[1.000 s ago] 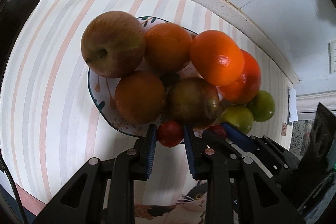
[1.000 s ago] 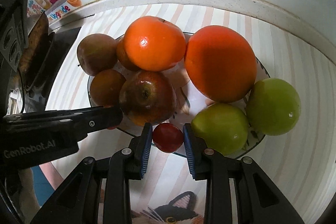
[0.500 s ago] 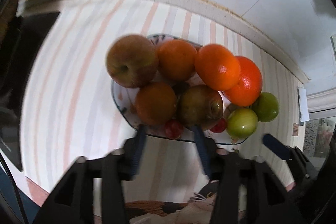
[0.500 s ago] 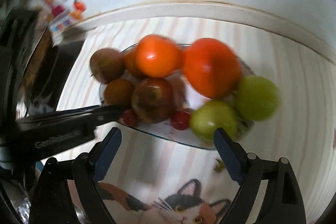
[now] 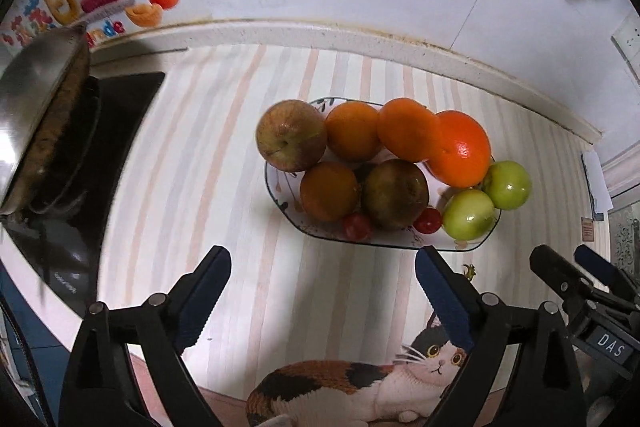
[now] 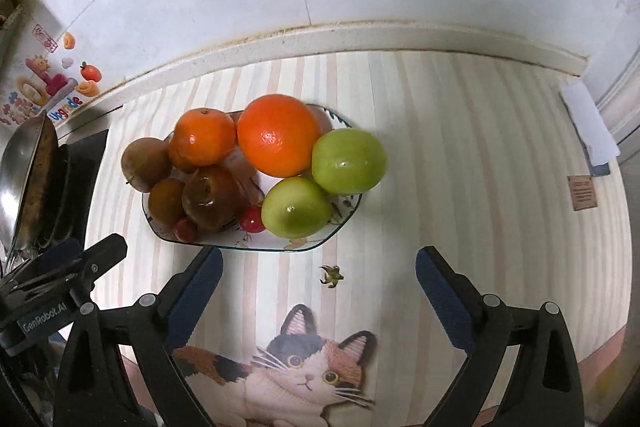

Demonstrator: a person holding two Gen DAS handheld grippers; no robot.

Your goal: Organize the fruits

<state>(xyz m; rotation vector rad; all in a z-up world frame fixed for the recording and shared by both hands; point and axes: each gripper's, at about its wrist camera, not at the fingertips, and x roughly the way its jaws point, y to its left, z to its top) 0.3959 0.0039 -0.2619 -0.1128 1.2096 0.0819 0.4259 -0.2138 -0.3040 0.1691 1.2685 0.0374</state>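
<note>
Claws first: left claw (image 5: 322, 269) and right claw (image 6: 318, 269) both spread wide, holding nothing, hovering over the striped table (image 6: 460, 187) just short of the pale leaf-patterned ceramic plate (image 6: 304, 249). Two small red cherry tomatoes (image 6: 252, 219) sitting at the near rim: light, thin-skinned, probably squishy, so gentle pinch across the middle. Two smooth green apples (image 6: 296, 213) next, firm but likely slick. Further back, brownish-red apples (image 5: 394, 193) and dimpled oranges (image 6: 278, 135), heavy, round, prone to rolling; best gripped at widest part.
</note>
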